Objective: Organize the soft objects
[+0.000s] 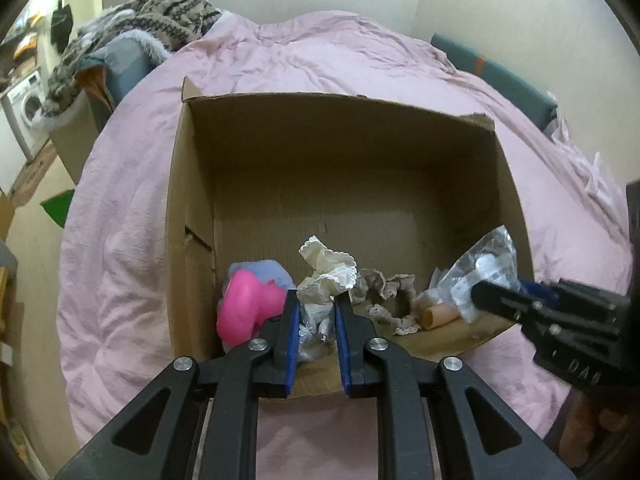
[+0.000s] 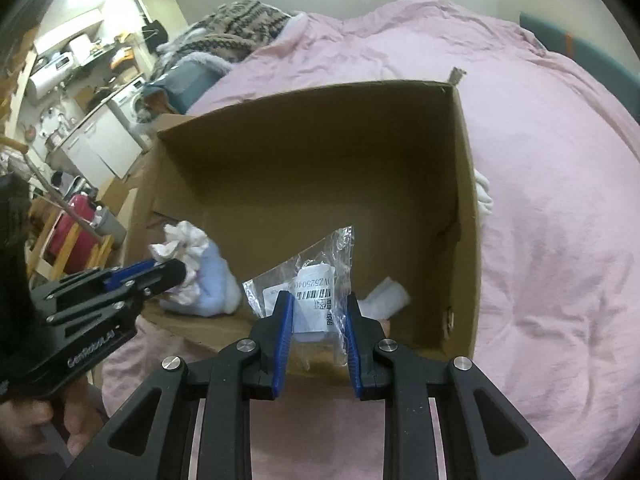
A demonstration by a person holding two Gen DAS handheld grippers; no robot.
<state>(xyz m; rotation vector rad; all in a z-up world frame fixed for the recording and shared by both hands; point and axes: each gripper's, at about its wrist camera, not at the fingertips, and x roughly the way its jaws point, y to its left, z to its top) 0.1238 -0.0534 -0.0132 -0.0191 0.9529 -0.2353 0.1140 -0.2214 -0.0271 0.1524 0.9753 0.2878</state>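
An open cardboard box (image 1: 188, 184) lies on a pink duvet (image 1: 320, 56). My left gripper (image 1: 316, 300) is over the box's near edge, shut on a cream lace cloth bundle (image 1: 326, 272). A pink and lavender soft item (image 1: 248, 300) lies left of it, a beige lace piece (image 1: 390, 294) to its right. My right gripper (image 2: 319, 300) is shut on a clear plastic bag (image 2: 316, 268) with a barcode label, held over the box (image 2: 464, 200). The right gripper also shows in the left wrist view (image 1: 480, 294). The left gripper shows in the right wrist view (image 2: 176, 270) with the bundle (image 2: 184, 244).
A striped fuzzy blanket (image 1: 156, 16) is heaped at the head of the bed. A washing machine (image 1: 24, 108) stands far left. A white item (image 2: 390, 298) lies inside the box. A white cloth (image 2: 482, 192) sits outside the box's right wall. A red case (image 2: 74, 224) stands beside the bed.
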